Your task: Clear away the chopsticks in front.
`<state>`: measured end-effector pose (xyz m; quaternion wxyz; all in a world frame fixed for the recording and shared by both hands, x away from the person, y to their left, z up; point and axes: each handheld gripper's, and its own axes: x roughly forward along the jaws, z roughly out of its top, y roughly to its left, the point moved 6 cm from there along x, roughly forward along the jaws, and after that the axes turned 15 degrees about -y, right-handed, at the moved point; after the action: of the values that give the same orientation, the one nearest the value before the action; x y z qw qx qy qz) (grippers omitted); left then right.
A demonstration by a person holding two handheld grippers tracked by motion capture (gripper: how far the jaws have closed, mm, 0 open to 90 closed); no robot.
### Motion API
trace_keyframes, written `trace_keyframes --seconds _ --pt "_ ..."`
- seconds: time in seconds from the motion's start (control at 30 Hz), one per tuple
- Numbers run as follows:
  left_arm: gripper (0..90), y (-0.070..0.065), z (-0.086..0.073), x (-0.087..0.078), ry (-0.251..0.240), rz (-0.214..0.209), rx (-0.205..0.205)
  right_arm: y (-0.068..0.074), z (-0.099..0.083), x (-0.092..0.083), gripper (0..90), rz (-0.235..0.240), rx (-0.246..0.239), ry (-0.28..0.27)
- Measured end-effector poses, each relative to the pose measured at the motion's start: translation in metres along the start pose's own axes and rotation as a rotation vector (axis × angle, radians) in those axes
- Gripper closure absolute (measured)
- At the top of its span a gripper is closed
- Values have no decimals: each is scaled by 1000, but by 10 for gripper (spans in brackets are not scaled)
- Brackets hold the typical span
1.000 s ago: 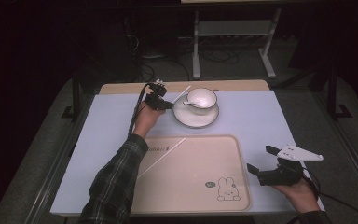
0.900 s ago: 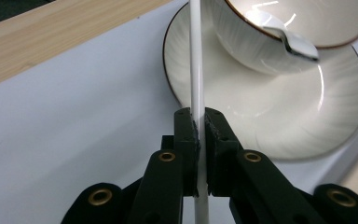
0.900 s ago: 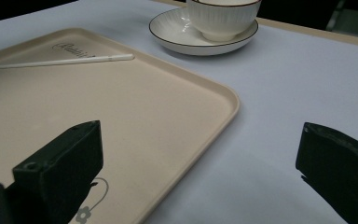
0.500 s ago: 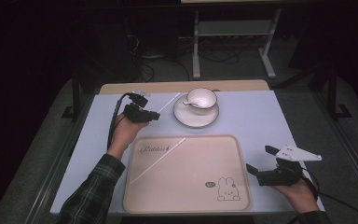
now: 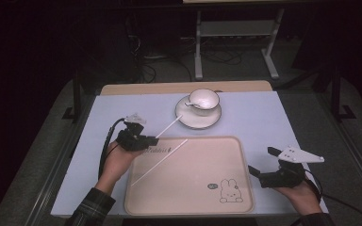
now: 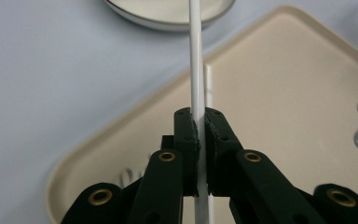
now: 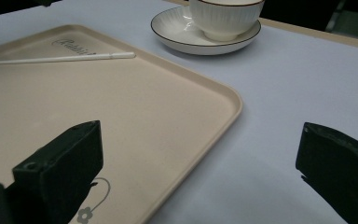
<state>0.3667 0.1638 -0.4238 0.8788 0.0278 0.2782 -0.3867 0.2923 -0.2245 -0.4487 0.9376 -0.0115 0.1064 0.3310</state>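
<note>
White chopstick (image 5: 167, 128) sits left of centre in the high view, clamped near one end by the left gripper (image 5: 152, 139), tip pointing up-right toward the saucer (image 5: 198, 117) with its cup (image 5: 204, 99); a second chopstick (image 5: 159, 162) lies diagonally on the beige tray (image 5: 202, 207). Right gripper (image 5: 264, 162) at lower right over the tray's edge, jaws wide apart, nothing in them. Looks light, stiff, thin and smooth, likely to pivot or slip if pinched at the end; a hold nearer mid-length should be steadier. Left gripper view: the jaws are pressed together on the white chopstick (image 6: 196, 70) at centre frame; its far tip is cut off at the top edge, and the other stick is mostly hidden behind it. Right gripper view: jaws spread at the bottom corners, second chopstick (image 7: 60, 58) at upper left, cup cut off at top.
</note>
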Motion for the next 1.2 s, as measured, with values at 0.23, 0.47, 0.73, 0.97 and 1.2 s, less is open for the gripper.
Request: trace_keyframes --seconds 0.23,0.47,0.73,0.97,1.2 --pt "842 -17 -29 1 64 -10 29 1 1 0 0 1 -5 -3" --pt "841 -29 -47 16 132 -32 43 1 1 0 0 2 -5 -1" --pt "839 -32 -56 28 174 -22 66 0 1 0 0 2 -4 -3" --pt "820 -32 -56 28 166 -17 64 1 1 0 0 2 -5 -2" --pt "805 -33 -55 27 160 -33 53 1 1 0 0 1 -5 -3"
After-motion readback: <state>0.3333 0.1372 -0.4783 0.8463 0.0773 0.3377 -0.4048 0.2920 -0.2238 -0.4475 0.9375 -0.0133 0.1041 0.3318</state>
